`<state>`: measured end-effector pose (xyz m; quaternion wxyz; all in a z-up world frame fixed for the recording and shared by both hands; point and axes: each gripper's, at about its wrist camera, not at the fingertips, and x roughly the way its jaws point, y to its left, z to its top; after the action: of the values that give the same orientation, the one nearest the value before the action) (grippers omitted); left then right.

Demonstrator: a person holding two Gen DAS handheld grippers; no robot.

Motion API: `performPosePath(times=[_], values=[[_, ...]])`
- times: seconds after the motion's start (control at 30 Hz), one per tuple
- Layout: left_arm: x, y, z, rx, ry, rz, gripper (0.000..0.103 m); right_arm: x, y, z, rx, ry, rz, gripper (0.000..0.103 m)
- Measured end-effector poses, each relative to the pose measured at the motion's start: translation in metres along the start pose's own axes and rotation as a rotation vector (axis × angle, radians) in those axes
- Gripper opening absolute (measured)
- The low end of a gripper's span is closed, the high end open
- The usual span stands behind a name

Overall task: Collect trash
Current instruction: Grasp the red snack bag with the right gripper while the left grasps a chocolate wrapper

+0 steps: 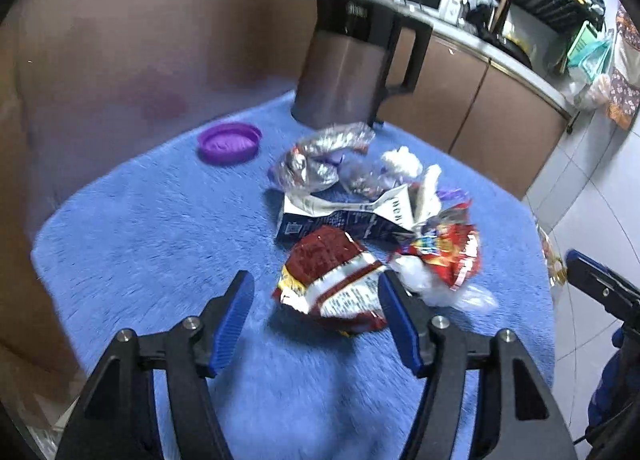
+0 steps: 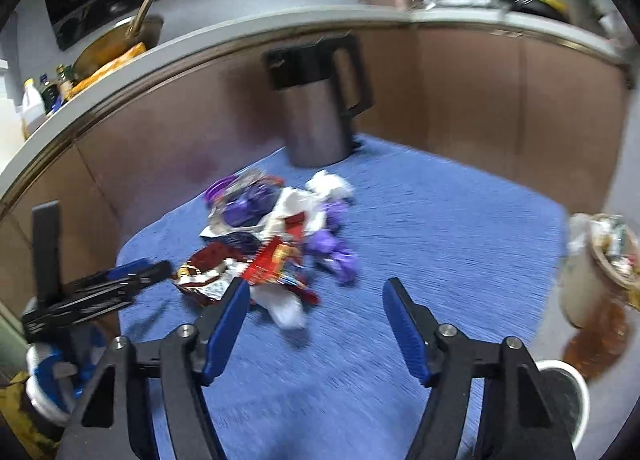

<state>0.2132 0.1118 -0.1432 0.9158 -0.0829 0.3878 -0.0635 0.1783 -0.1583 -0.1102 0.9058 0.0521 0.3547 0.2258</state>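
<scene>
Blue-padded fingers of the left claw [image 1: 316,292] stand spread, empty, just short of a crumpled dark-red and white snack wrapper [image 1: 332,280], the nearest piece of a litter heap on the blue fleece-covered worktop [image 1: 140,240], likely heaped for easy gathering. Beyond the heap stand a steel jug with black handle [image 1: 344,72] and a purple plastic lid [image 1: 230,142]. To its right, the right claw [image 2: 314,296] hangs equally spread, touching nothing, with a full waste basket [image 2: 600,260] off to its right, apparently placed to receive the trash.
</scene>
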Motion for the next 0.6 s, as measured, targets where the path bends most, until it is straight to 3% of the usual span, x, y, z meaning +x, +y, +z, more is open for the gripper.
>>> performPosePath(times=[0.17, 0.27, 0.33, 0.53, 0.6], values=[[0.041, 0.008, 0.012, 0.003, 0.098, -0.073, 0.061, 0.052, 0.007, 0.018, 0.025, 0.082, 0.095, 0.057], [0.054, 0.011, 0.013, -0.001, 0.136, -0.095, 0.042, 0.076, 0.007, 0.023, 0.045, 0.12, 0.116, 0.051], [0.061, 0.015, 0.013, -0.014, 0.163, -0.107, 0.023, 0.092, 0.005, 0.023, 0.064, 0.159, 0.126, 0.046], [0.059, 0.016, 0.008, -0.02, 0.148, -0.11, 0.003, 0.105, 0.0, 0.019, 0.089, 0.204, 0.155, 0.018], [0.051, 0.017, 0.006, -0.025, 0.129, -0.102, 0.002, 0.101, 0.002, 0.019, 0.085, 0.183, 0.155, 0.012]])
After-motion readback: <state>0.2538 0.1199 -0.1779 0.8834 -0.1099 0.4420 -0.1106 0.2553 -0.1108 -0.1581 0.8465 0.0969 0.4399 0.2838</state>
